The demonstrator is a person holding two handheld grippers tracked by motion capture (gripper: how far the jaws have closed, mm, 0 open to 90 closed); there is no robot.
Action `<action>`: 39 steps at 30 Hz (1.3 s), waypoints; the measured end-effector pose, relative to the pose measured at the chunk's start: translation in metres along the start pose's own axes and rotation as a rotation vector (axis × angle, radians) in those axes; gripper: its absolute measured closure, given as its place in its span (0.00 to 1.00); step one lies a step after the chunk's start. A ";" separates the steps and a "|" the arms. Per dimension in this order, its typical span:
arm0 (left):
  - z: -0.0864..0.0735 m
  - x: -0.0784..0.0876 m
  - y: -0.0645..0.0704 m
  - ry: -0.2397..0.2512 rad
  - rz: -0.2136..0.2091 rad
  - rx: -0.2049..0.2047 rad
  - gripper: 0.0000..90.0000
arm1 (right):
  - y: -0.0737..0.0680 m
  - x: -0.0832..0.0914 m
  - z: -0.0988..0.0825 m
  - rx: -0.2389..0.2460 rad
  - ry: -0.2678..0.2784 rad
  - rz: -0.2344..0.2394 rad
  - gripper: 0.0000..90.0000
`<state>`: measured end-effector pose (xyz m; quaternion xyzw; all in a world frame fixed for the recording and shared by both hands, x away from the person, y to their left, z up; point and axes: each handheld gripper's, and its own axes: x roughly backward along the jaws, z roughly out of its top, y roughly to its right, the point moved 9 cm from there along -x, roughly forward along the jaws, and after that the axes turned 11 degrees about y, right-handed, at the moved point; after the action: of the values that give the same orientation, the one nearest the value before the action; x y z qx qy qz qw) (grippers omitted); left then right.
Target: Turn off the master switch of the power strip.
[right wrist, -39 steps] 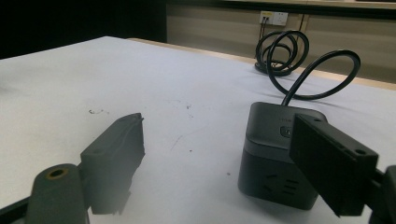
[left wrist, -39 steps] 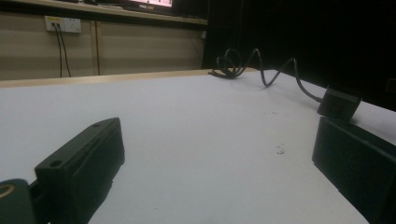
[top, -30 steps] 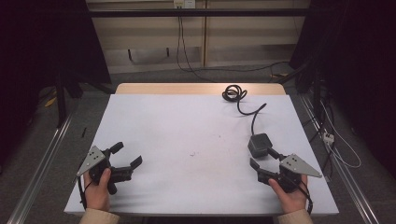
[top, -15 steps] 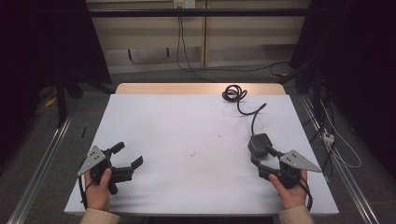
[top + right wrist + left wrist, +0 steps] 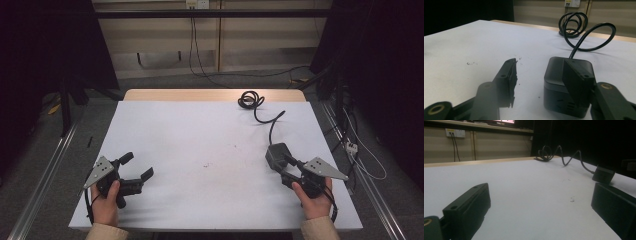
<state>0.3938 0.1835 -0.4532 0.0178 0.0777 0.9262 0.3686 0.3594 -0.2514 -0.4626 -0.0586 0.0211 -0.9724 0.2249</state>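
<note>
From the high view, the work is barely begun: the black box-shaped power adapter (image 5: 276, 155) sits on the white counter (image 5: 200, 130) at the right, its black cable (image 5: 260, 107) curling off to a coil near the far edge. The right tool (image 5: 286, 167) is up against it, jaws just closing, no lift yet. The left tool (image 5: 135, 172) idles at the near left, well apart from the adapter.

In the left gripper view, that tool's jaws stand wide with bare counter between them.

In the right gripper view, one jaw lies against the adapter's side; the other is still clear of it, I think, so the grip looks unfinished.
</note>
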 end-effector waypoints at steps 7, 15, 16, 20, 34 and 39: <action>0.000 0.000 0.000 -0.002 -0.002 -0.002 0.02 | 0.003 -0.001 0.000 0.005 -0.007 0.003 0.62; 0.000 -0.001 0.000 -0.002 -0.004 -0.003 0.02 | 0.007 -0.003 0.002 0.006 -0.013 0.002 0.70; 0.000 -0.001 0.000 -0.002 -0.005 -0.003 0.02 | 0.007 -0.004 0.002 0.005 -0.014 0.002 0.72; 0.000 -0.001 0.001 -0.002 -0.005 -0.003 0.02 | 0.009 -0.004 0.003 0.005 -0.017 0.002 0.74; 0.000 -0.001 0.001 -0.003 -0.007 -0.006 0.02 | 0.012 -0.007 0.006 0.004 -0.024 0.006 0.83; 0.000 -0.001 0.002 -0.004 -0.011 -0.006 0.02 | 0.013 -0.008 0.005 0.009 -0.031 0.007 0.84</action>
<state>0.3935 0.1812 -0.4533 0.0180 0.0741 0.9244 0.3738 0.3727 -0.2597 -0.4592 -0.0728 0.0133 -0.9706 0.2289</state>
